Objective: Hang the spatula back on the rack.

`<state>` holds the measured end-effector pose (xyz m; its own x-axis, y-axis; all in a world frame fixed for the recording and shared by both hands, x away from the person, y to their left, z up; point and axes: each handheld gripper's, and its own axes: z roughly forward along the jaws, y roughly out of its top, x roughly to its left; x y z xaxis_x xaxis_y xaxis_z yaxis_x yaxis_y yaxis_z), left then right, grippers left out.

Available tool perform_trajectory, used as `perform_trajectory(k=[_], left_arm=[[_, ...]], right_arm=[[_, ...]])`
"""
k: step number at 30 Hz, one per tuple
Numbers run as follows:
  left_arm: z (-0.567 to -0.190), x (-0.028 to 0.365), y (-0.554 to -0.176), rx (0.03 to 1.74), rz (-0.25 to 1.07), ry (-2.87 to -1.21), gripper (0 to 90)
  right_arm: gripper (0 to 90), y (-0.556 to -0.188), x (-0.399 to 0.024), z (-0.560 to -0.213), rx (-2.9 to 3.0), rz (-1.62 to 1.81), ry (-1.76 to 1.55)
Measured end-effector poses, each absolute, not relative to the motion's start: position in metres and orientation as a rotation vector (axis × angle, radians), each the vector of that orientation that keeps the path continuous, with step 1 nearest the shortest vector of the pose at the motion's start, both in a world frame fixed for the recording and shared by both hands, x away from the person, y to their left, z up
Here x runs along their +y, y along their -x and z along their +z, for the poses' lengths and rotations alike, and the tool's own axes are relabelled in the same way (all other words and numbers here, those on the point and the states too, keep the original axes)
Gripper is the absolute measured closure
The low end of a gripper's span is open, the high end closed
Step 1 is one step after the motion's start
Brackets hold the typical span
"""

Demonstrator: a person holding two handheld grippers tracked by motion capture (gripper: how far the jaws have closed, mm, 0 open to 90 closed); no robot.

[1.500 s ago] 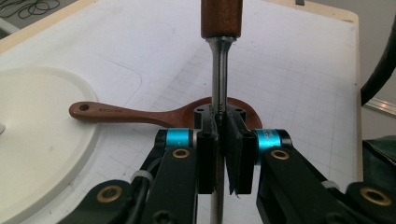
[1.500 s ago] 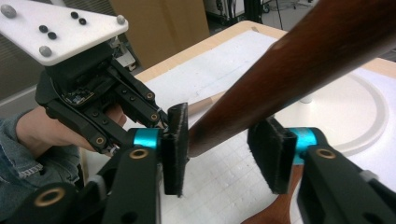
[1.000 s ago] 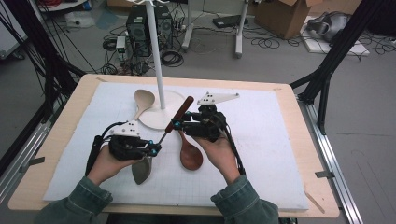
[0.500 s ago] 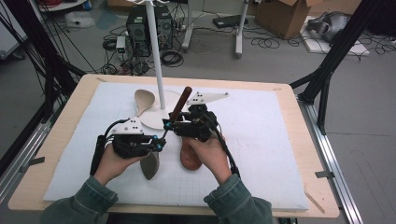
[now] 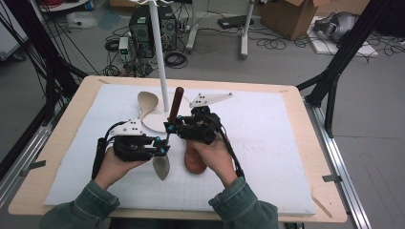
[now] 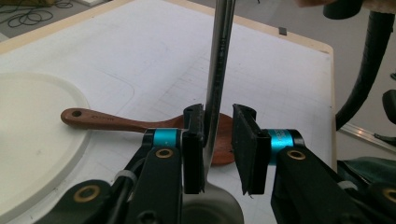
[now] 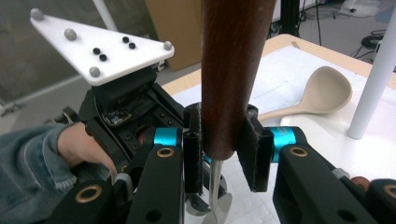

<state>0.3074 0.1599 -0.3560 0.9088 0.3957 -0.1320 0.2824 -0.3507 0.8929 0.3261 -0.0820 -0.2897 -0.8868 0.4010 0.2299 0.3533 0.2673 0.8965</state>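
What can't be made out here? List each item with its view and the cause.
- Brown spoon: high view, the right hand covers part of its bowl.
- White pole: high view, top cut off by the edge.
- Metal blade: left gripper view, cut off at the bottom edge, below the left tool.
- Dark handle: right gripper view, upper end cut off at the top edge, above the right tool.

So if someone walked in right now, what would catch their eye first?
Probably the metal spoon with a dark wooden handle, raised mid-table between both tools: the right tool clamps its handle, while the left tool brackets its metal shaft with a gap on one side. Behind stand a white pole and a pale ladle.
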Motion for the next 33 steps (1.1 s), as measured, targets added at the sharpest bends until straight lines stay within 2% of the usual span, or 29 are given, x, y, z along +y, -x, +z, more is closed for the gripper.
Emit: perform_trajectory(k=[5, 9, 12, 15, 18, 27, 29, 33], left_arm=[[-0.356, 0.158, -0.307, 0.474, 0.107, -1.952, 74.2], [-0.354, 0.158, -0.305, 0.46, 0.118, -1.945, 82.8], [-0.353, 0.157, -0.304, 0.465, 0.122, -1.947, 83.4], [-0.353, 0.156, -0.304, 0.493, 0.144, -1.948, 83.6], [-0.354, 0.154, -0.304, 0.512, 0.167, -1.945, 83.6], [-0.354, 0.153, -0.303, 0.542, 0.183, -1.929, 83.4], [-0.354, 0.155, -0.303, 0.536, 0.166, -1.915, 82.5], [-0.352, 0.162, -0.302, 0.528, 0.161, -1.9, 71.2]], right_arm=[[73.7, -0.326, -0.079, -0.286, 2.506, 1.773, -0.663], [73.6, -0.326, -0.078, -0.283, 2.502, 1.776, -0.644], [73.1, -0.325, -0.077, -0.283, 2.494, 1.779, -0.654], [67.4, -0.323, -0.076, -0.283, 2.455, 1.774, -0.668], [66.1, -0.32, -0.073, -0.282, 2.417, 1.719, -0.712], [73.1, -0.319, -0.067, -0.283, 2.401, 1.691, -0.718], [73.3, -0.32, -0.067, -0.282, 2.415, 1.714, -0.691], [73.6, -0.327, -0.071, -0.281, 2.435, 1.77, -0.65]])
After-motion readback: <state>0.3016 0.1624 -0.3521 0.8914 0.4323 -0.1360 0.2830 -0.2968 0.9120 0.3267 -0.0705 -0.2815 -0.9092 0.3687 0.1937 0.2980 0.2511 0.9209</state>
